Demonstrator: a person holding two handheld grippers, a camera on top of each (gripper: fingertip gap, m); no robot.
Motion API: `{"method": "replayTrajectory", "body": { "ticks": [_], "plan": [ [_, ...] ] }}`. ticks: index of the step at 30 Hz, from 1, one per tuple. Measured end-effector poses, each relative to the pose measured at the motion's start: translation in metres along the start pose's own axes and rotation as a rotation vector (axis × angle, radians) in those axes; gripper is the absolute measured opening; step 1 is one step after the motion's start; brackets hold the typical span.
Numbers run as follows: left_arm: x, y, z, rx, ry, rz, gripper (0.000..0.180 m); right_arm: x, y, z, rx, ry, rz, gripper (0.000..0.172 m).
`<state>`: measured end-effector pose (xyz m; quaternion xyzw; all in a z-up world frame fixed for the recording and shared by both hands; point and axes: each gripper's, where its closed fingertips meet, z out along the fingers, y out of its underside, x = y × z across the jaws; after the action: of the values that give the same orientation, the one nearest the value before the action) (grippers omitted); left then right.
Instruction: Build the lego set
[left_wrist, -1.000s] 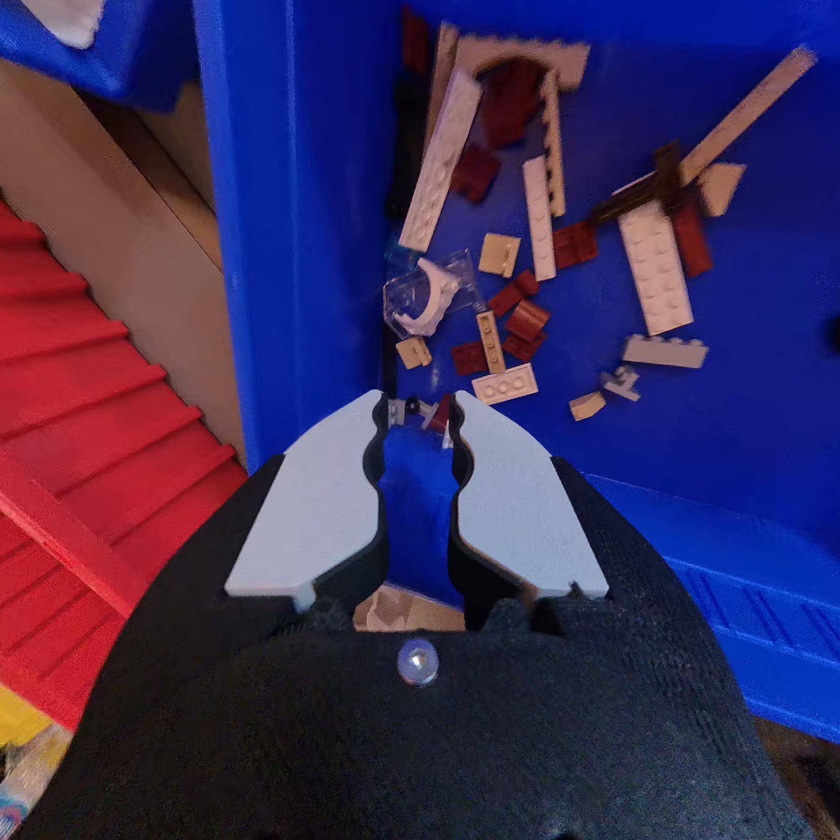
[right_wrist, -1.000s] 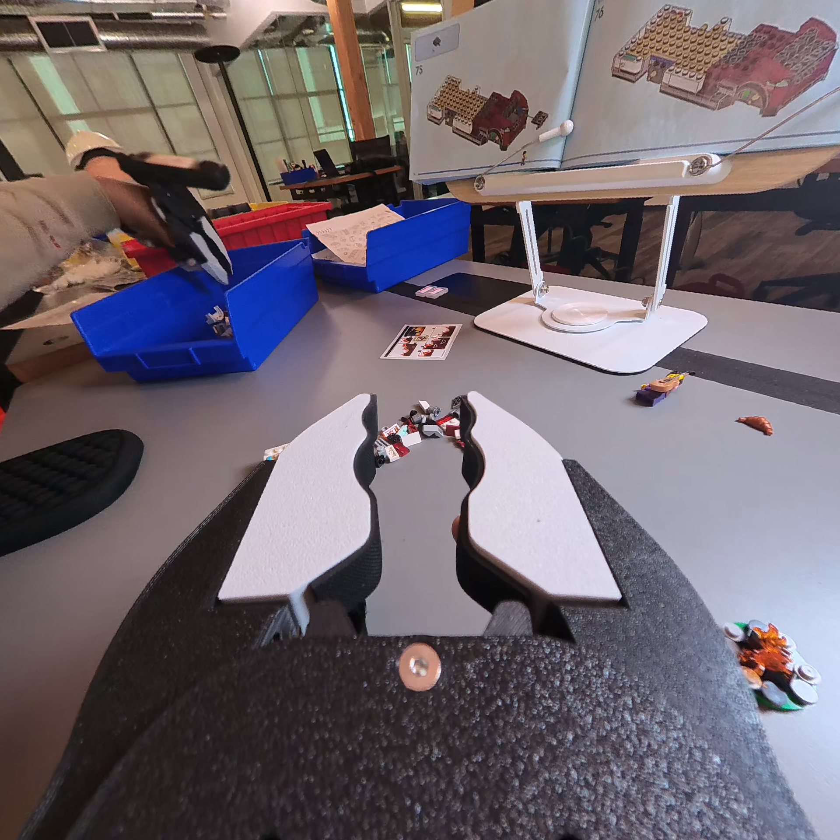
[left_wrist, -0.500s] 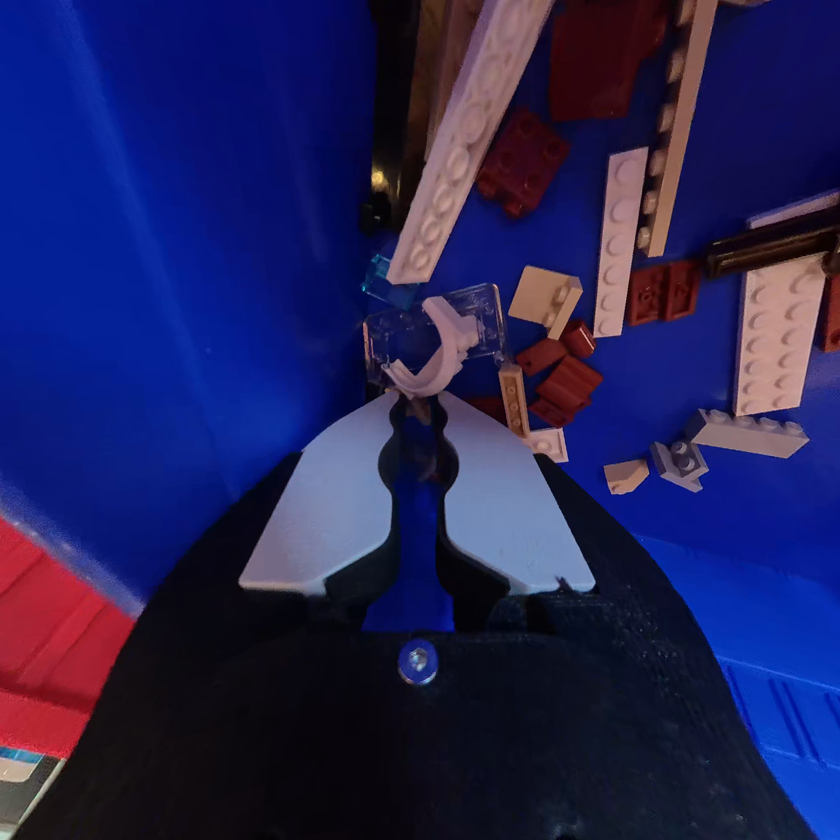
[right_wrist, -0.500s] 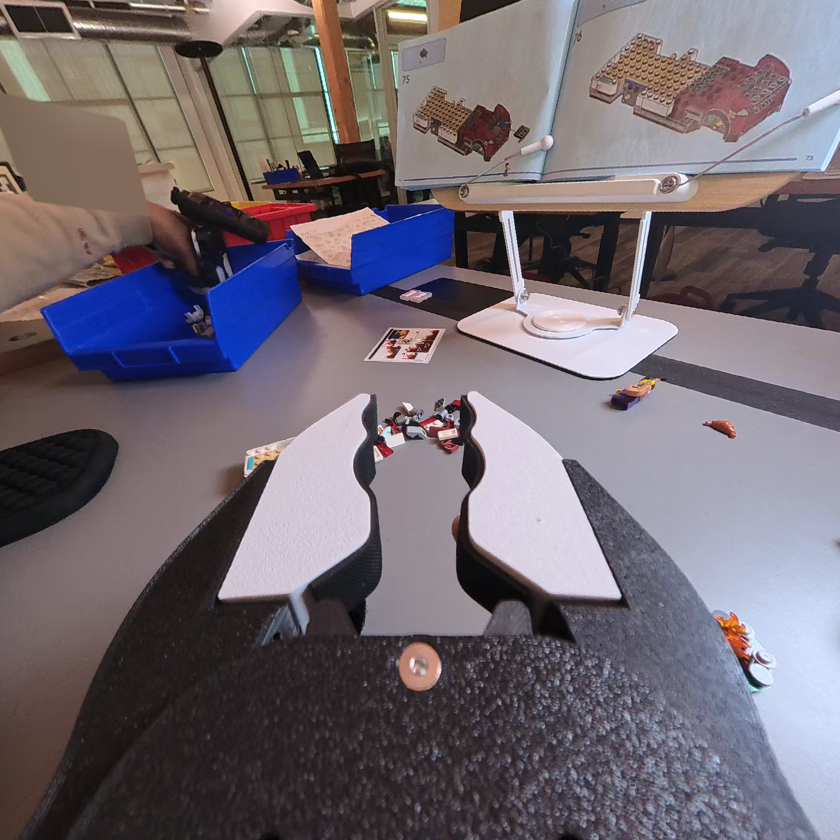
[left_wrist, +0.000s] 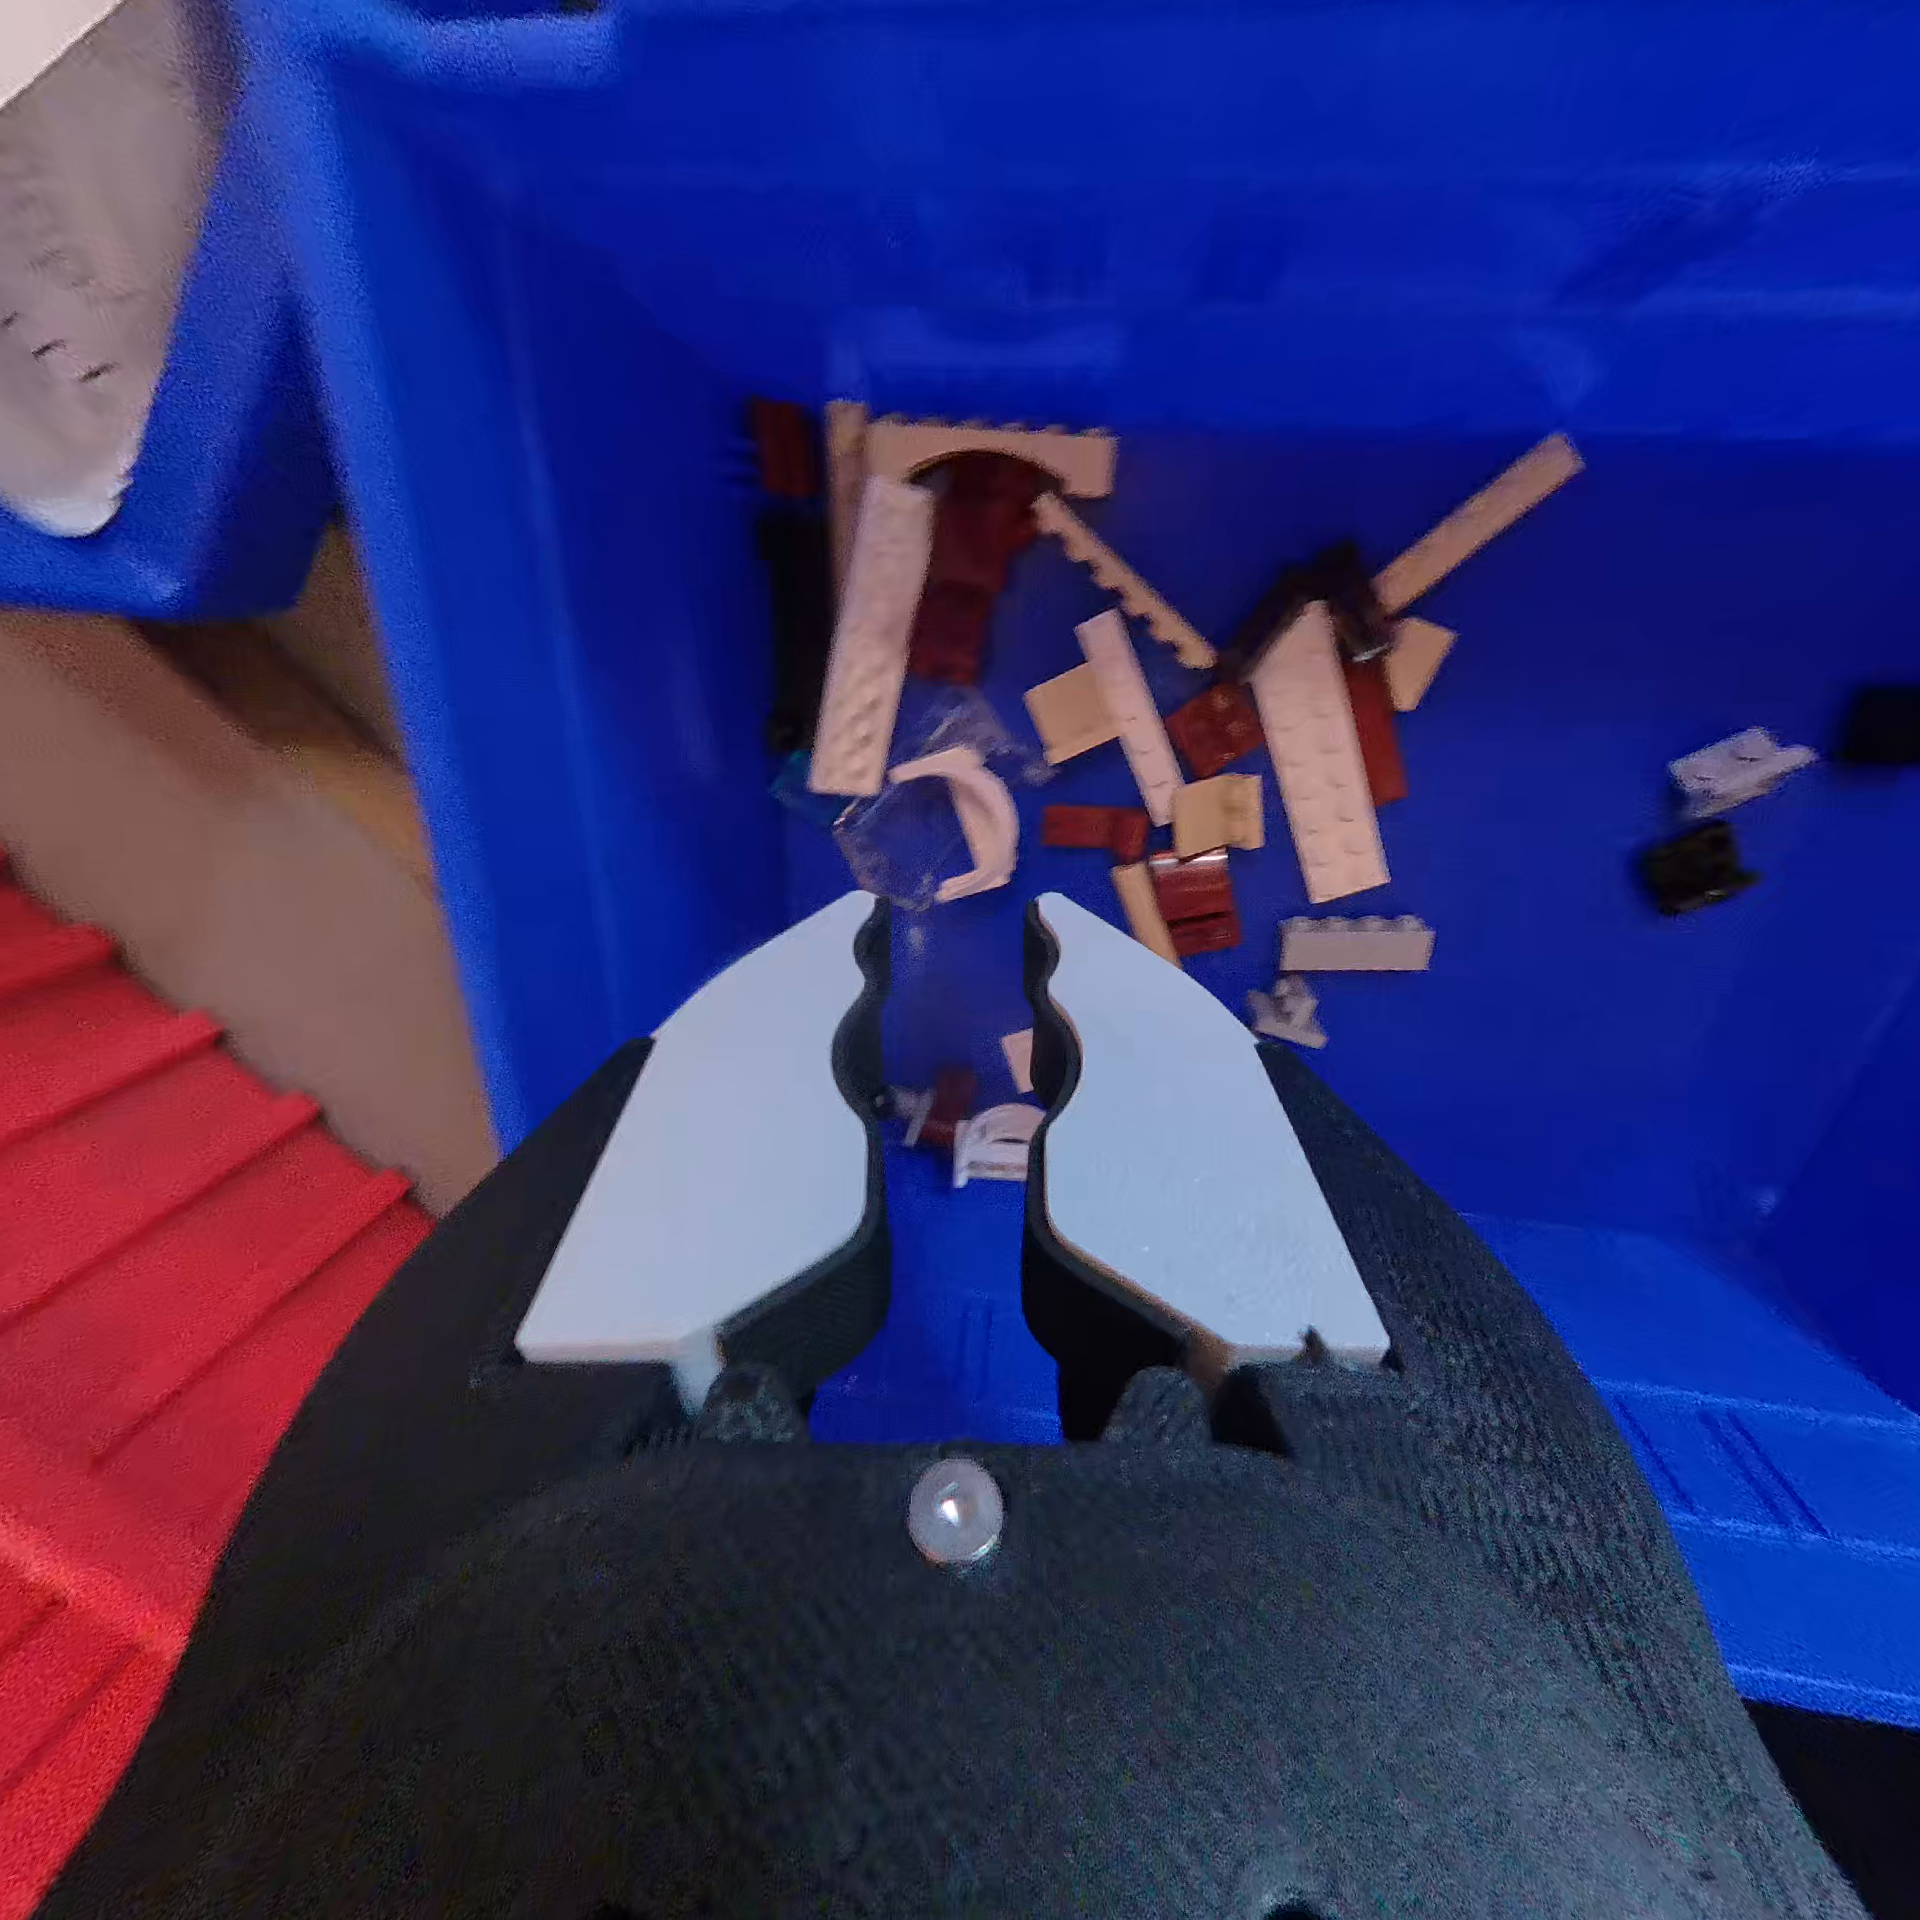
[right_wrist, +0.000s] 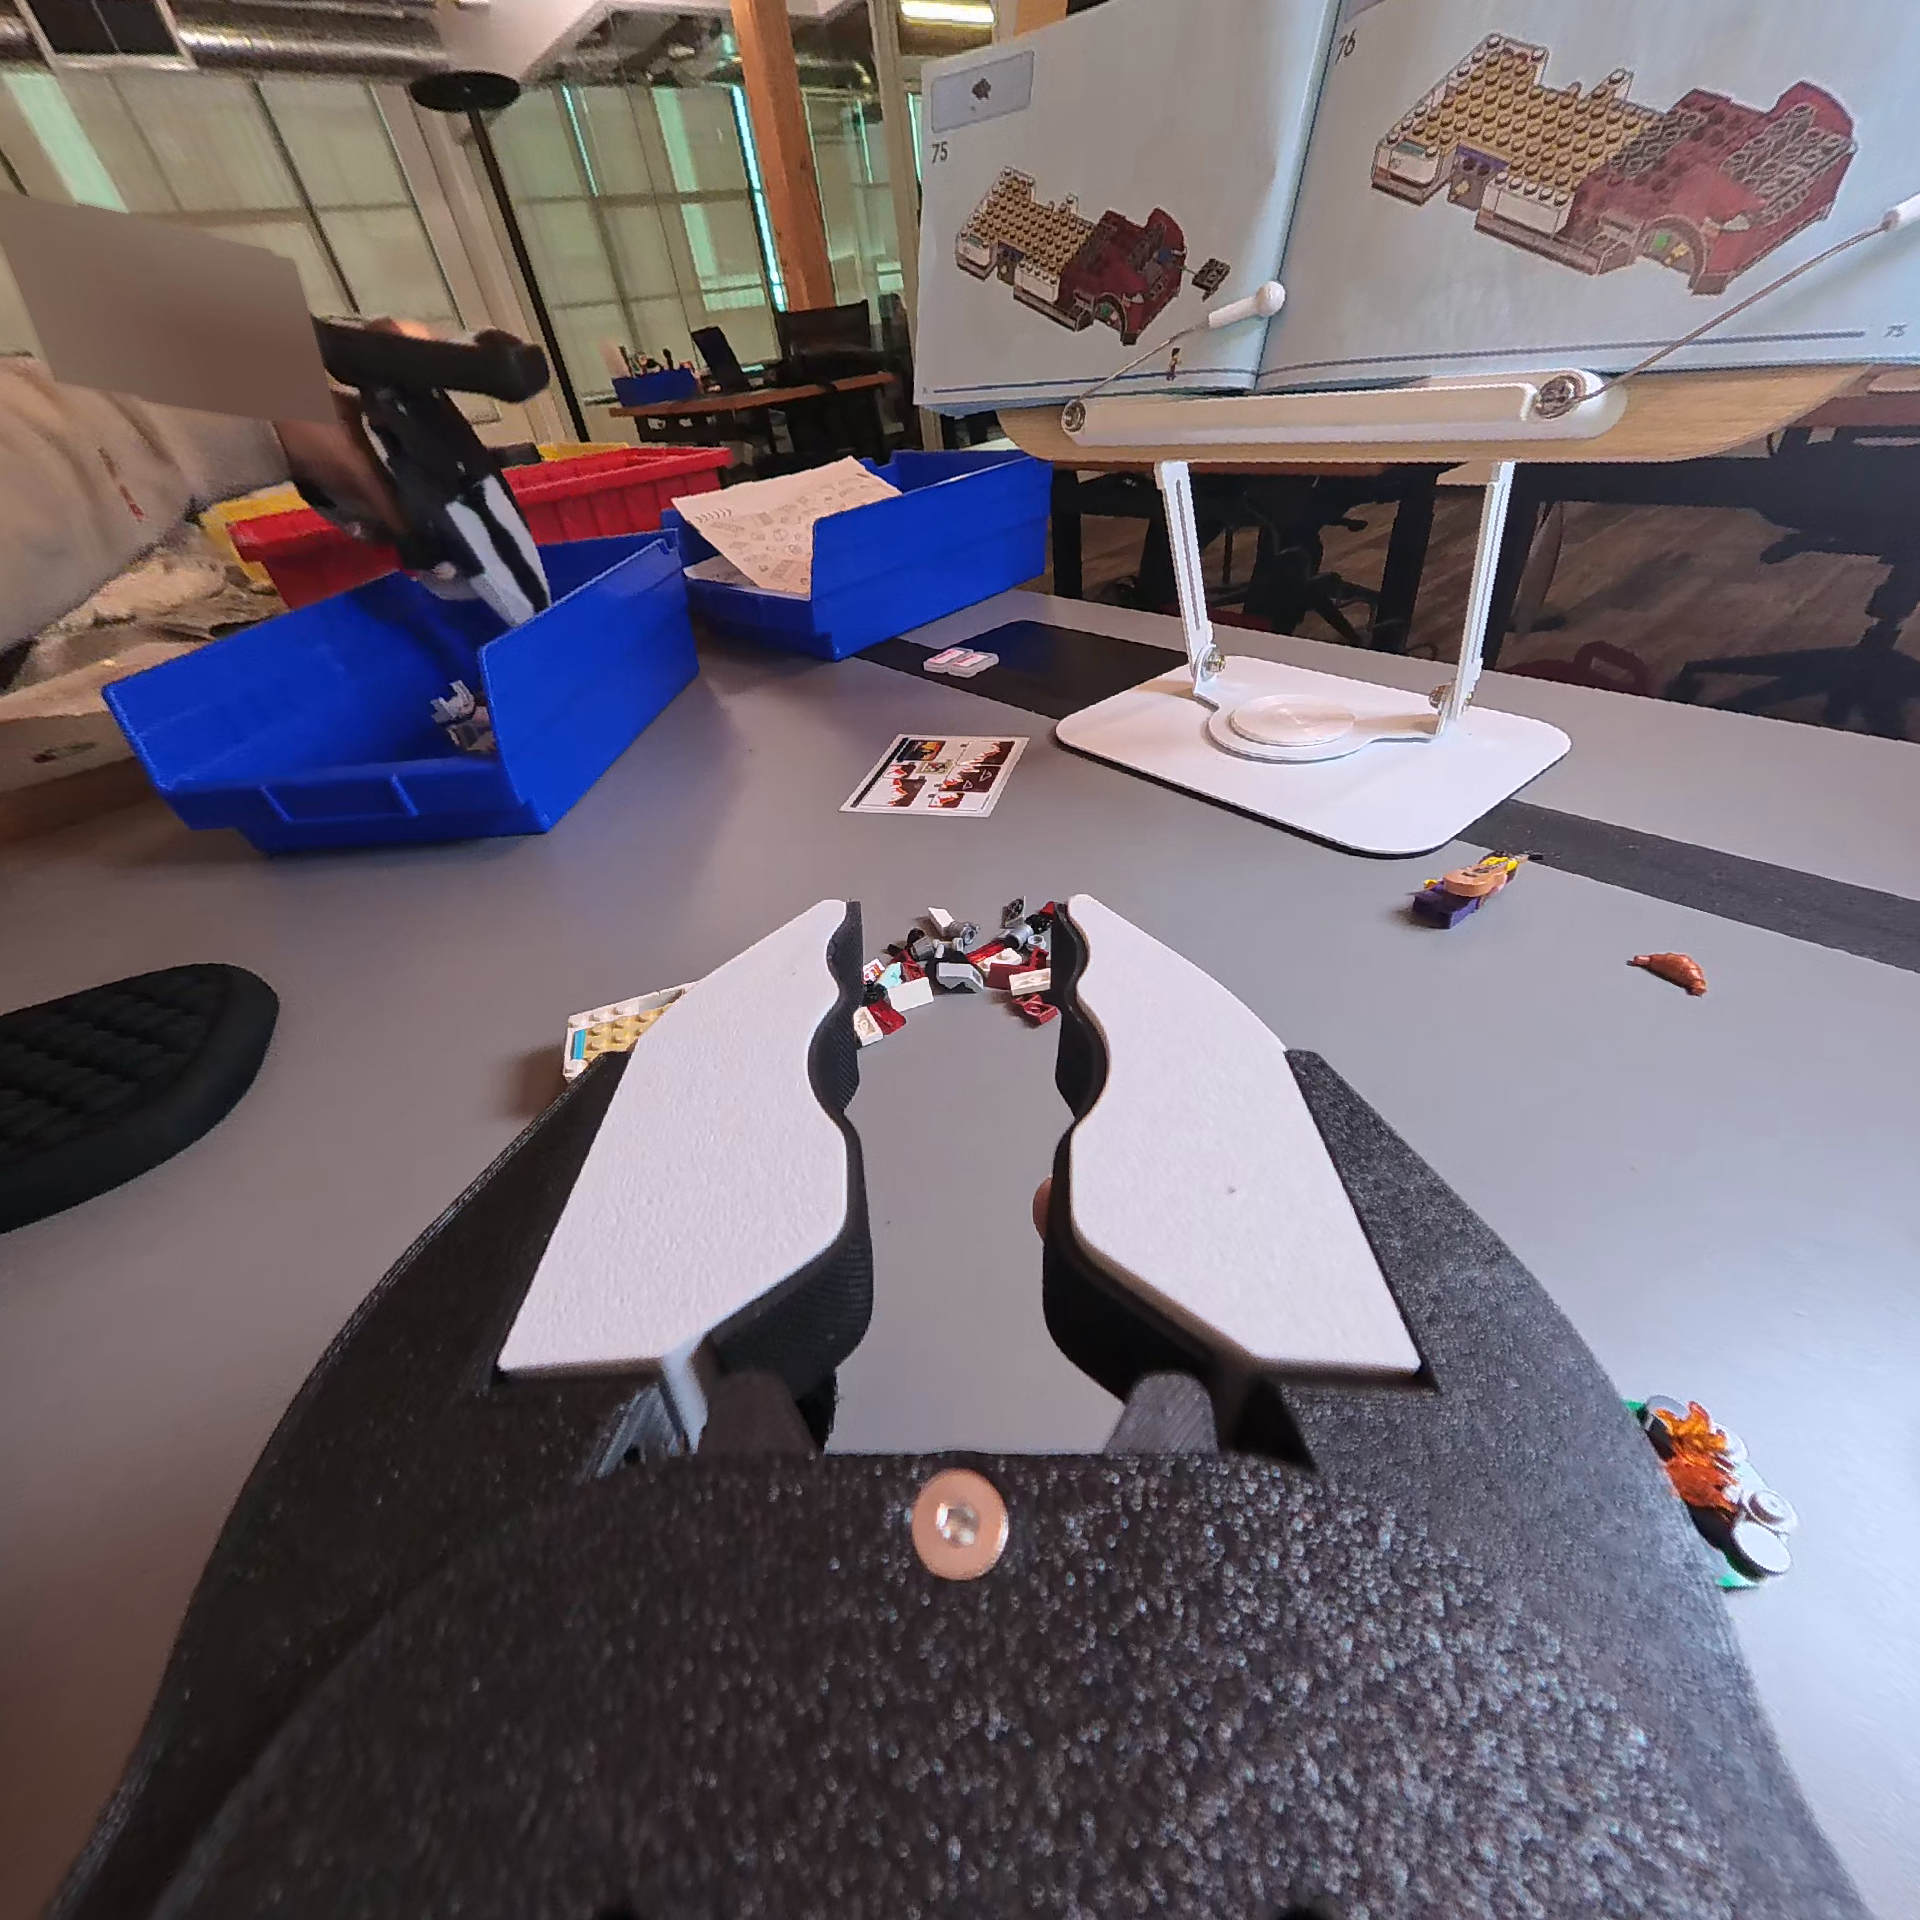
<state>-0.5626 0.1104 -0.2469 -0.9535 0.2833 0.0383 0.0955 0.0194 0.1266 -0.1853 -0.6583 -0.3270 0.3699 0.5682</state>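
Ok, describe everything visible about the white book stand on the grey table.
The white book stand looks like painted metal or plastic. A flat rounded base plate with a round disc lies flat on the grey table. Two thin upright legs carry a tilted wooden-edged shelf with a white front bar. An open instruction booklet rests on it, pinned by two thin page-holder arms.

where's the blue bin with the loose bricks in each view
Left wrist view: the blue bin fills the upper and right of the picture, bricks scattered on its floor just past the left gripper, whose jaws are open.
Right wrist view: the same bin sits at far left on the grey table.
Shared landmark: the red bin beside it, at lower left in the left view, behind it in the right view.
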Motion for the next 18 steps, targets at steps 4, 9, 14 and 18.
{"method": "replayTrajectory", "body": {
  "ticks": [4,9,14,18],
  "plan": [
    [-0.016,0.012,0.008,-0.068,-0.057,-0.127,0.031,-0.001,0.001,0.0,-0.001,-0.005,0.003,0.035],
    [-0.015,0.008,0.032,-0.054,-0.032,-0.258,0.034,-0.001,0.001,0.0,-0.003,-0.004,0.0,0.035],
    [-0.003,0.006,0.05,-0.052,0.084,-0.285,0.041,0.0,0.002,0.0,-0.009,-0.004,0.005,0.035],
    [0.016,0.011,0.047,-0.051,0.173,-0.211,0.02,-0.001,0.002,0.0,-0.009,-0.004,0.002,0.035]
  ]
}}
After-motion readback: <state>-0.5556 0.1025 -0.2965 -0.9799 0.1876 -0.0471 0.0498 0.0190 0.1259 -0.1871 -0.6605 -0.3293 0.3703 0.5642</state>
